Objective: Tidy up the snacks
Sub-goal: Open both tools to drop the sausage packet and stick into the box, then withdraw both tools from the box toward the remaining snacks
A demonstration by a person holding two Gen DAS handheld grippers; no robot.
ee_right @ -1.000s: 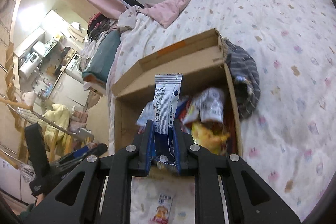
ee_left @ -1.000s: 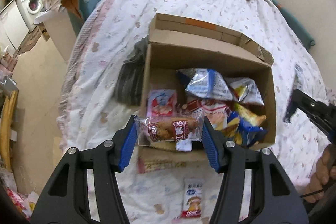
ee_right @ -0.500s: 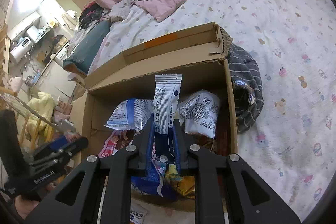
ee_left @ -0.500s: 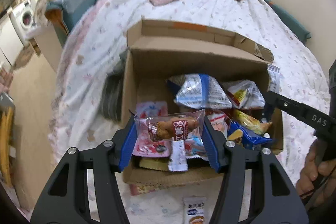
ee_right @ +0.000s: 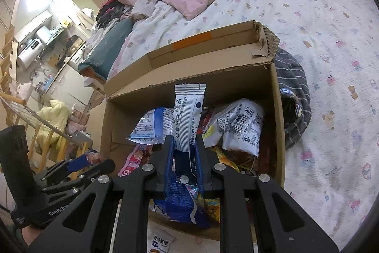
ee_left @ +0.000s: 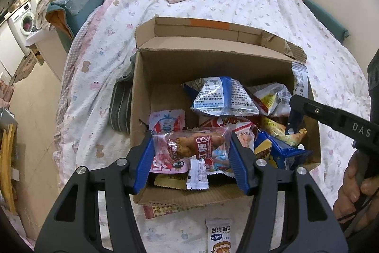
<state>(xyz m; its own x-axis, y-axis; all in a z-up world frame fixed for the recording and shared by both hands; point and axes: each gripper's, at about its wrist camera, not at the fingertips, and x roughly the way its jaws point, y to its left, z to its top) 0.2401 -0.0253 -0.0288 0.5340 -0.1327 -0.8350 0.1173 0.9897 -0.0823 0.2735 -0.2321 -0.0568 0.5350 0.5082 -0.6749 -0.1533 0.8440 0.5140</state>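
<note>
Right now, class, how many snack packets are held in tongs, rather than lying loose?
2. The left tongs grip a clear pastry packet; the right tongs grip an upright white packet. Both are above the cardboard box.

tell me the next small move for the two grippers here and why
Probably open the left gripper to drop its brown pastry packet, since it already hangs over the cardboard box of snacks. The right gripper holds a white stick packet over the box too, so it could release next.

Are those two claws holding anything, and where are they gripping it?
Yes. The left gripper pinches a clear bread packet by its two ends; the right gripper clamps a white snack stick near its lower end.
</note>
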